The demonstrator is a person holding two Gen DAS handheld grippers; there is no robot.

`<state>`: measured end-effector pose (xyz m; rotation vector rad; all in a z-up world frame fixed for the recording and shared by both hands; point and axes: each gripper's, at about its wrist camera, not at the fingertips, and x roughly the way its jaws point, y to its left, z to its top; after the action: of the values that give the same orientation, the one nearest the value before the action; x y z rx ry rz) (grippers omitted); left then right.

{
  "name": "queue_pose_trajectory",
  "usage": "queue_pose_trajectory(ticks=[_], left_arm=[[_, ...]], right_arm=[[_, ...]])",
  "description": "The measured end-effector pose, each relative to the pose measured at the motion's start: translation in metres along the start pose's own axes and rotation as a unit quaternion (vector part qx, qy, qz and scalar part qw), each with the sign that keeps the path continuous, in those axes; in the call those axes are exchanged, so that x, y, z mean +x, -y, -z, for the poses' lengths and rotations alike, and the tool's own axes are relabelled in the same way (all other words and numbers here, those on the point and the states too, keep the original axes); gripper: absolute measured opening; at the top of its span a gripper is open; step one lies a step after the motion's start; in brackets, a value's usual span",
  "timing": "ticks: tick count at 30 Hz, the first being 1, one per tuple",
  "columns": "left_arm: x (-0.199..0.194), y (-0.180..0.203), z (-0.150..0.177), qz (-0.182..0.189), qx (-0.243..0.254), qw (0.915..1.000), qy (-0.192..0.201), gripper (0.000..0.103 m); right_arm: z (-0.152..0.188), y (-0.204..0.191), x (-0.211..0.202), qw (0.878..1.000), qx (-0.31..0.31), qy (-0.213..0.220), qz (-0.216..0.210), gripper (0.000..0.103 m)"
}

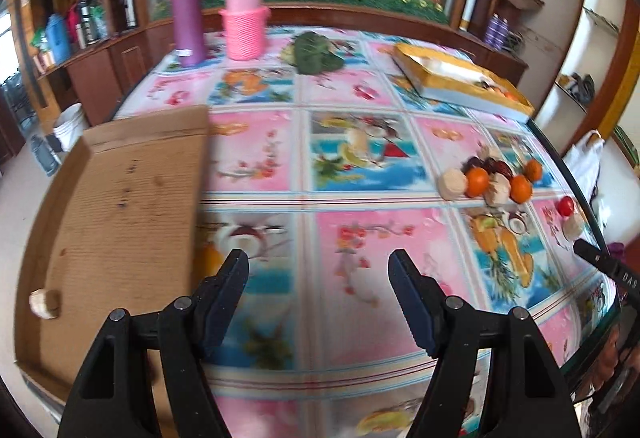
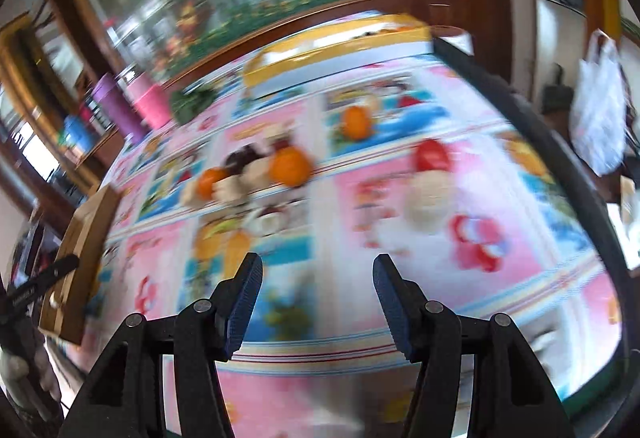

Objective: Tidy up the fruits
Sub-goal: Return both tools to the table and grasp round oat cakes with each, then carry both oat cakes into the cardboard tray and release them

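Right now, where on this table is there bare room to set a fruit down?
The cardboard tray is nearly bare, holding one pale piece. The tablecloth is free between tray and fruit cluster. It is crowded at that cluster and near the red fruit by the right edge.

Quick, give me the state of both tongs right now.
Left tongs: open, holding nothing.
Right tongs: open, holding nothing.

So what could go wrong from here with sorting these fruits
1. The small red fruit and the pale round piece sit near the glass table edge; a nudge could roll them off.
2. The oranges are packed against dark dates, so the open right gripper may knock neighbours.
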<state>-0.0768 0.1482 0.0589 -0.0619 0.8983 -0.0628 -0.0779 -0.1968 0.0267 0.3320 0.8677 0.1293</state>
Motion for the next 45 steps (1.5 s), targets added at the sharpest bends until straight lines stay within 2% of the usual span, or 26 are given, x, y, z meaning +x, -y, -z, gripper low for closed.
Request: queue_pose_trajectory(ticks=[4,9,14,18,22,26,28,30,32,34,37,39,40,41,45], left_arm=[[0.024,0.029,-0.009,0.016,0.023,0.9995,-0.017,0.072],[0.048,0.063,-0.023,0.03,0.064,0.9973,-0.017,0.072],[0.079,0.087,-0.042,0.048,0.1,0.9938,-0.006,0.071],[0.103,0.101,-0.051,0.056,0.117,0.9914,-0.016,0.071],[0.108,0.104,-0.055,0.081,0.125,0.9888,-0.008,0.071],[0.114,0.102,-0.057,0.097,0.127,0.987,-0.019,0.071],[0.115,0.101,-0.055,0.108,0.127,0.9858,-0.019,0.066],[0.115,0.1,-0.052,0.124,0.128,0.9838,-0.024,0.051],[0.114,0.1,-0.052,0.118,0.131,0.9841,-0.022,0.044],[0.114,0.1,-0.052,0.12,0.128,0.9842,-0.021,0.043],[0.115,0.1,-0.052,0.121,0.123,0.9849,-0.017,0.043],[0.115,0.102,-0.052,0.116,0.125,0.9852,-0.014,0.042],[0.115,0.102,-0.051,0.114,0.125,0.9854,-0.014,0.04],[0.114,0.102,-0.051,0.118,0.124,0.9851,-0.017,0.03],[0.103,0.095,-0.048,0.117,0.108,0.9871,-0.018,0.028]], right_arm=[[-0.007,0.032,-0.007,0.999,0.032,0.012,0.018,0.062],[-0.012,0.055,-0.005,0.999,0.046,0.017,0.021,0.062],[-0.015,0.056,0.006,0.999,0.046,0.006,0.014,0.062],[-0.02,0.053,0.009,0.999,0.035,0.005,0.026,0.062],[-0.025,0.05,0.014,0.999,0.02,-0.002,0.037,0.062],[-0.028,0.047,0.023,0.999,0.01,-0.014,0.043,0.061],[-0.03,0.044,0.026,0.999,0.004,-0.016,0.047,0.061],[-0.03,0.041,0.028,0.998,-0.003,-0.016,0.052,0.061],[-0.031,0.038,0.03,0.998,-0.01,-0.017,0.06,0.061],[-0.031,0.036,0.031,0.998,-0.016,-0.016,0.066,0.059],[-0.031,0.033,0.033,0.997,-0.025,-0.015,0.077,0.042],[-0.03,0.031,0.034,0.996,-0.033,-0.015,0.085,0.036],[-0.03,0.03,0.033,0.996,-0.035,-0.015,0.087,0.036],[-0.029,0.029,0.033,0.995,-0.037,-0.013,0.089,0.036],[-0.026,0.018,0.024,0.994,-0.057,-0.001,0.098,0.036]])
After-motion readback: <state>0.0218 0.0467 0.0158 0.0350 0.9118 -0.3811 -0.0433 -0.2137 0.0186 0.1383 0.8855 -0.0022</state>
